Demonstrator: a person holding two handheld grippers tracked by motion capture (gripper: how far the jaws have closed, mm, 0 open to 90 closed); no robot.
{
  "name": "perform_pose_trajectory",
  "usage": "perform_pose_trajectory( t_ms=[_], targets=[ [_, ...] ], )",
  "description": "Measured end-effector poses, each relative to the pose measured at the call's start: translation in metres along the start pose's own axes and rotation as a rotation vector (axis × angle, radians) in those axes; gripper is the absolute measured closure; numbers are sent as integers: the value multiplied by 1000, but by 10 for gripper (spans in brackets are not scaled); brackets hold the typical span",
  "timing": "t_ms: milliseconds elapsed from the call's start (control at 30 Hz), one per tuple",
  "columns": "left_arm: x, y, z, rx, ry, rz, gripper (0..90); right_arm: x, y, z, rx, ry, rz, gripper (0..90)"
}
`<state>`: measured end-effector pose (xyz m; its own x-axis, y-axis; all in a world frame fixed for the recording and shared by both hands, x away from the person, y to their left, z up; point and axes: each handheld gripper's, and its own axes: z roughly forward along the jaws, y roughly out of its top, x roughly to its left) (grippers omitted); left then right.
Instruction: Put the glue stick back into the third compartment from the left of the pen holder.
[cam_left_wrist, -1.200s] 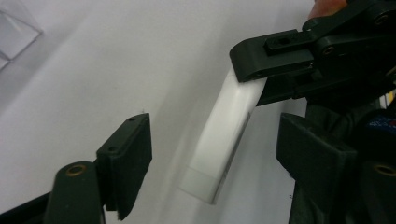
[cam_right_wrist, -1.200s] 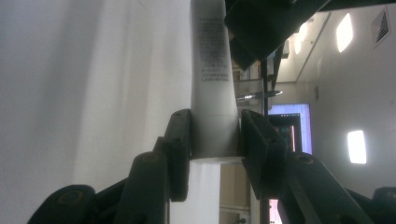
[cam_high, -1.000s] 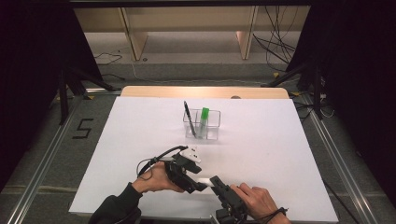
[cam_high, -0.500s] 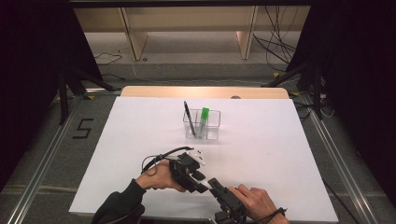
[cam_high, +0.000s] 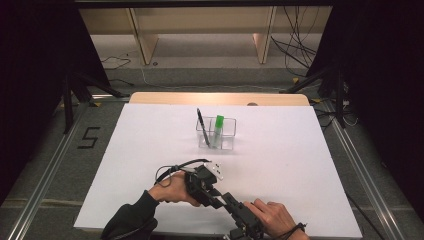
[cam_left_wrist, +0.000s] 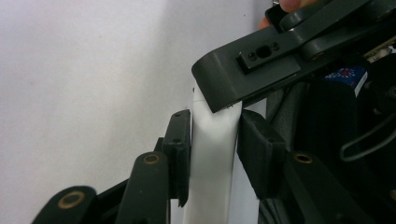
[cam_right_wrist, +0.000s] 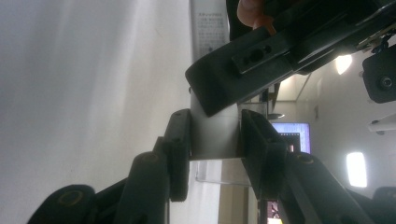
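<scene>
White and smooth, a slim flat-sided stick with fine printed text on one face is clamped at once by both tongs. In the left gripper view, the left tongs press matte black ridged pads against its two sides, and a blunt dark grey jaw of the other tool crosses just above them, touching the stick's upper part. In the right gripper view, the right tongs grip the same stick in the same way, and here the printed lettering shows beyond the crossing jaw, which the left gripper view does not reveal.

From the high view, the two tools meet tip to tip near the front edge of the white surface, the left hand and right hand wrapped round their black handles, a thin black cable looping off the left tool. The stick itself is too small to make out there between the tips.

Well beyond the tongs stands a clear square plastic holder in two compartments, with a black pen leaning in it and a green-capped marker beside the pen.
</scene>
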<state>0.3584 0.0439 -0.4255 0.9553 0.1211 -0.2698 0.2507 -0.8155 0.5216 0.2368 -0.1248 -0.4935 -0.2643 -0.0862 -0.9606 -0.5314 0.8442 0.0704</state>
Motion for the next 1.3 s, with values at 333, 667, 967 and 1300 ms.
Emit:
perform_pose_trajectory(
  t_ms=[333, 667, 967, 1300],
  targets=[
    [0, -2, 3, 5, -36, -24, 681, 3, -1, -3, -23, 1, -11, 643],
    [9, -12, -9, -45, 14, -83, 685, -3, -21, -13, 59, -2, 154, 492],
    [25, -27, -29, -158, 105, -177, 684, -4, -29, -18, 103, 1, 211, 470],
    [35, -33, -44, -384, 286, -294, 684, -7, -37, -22, 138, 6, 334, 460]
  ],
)
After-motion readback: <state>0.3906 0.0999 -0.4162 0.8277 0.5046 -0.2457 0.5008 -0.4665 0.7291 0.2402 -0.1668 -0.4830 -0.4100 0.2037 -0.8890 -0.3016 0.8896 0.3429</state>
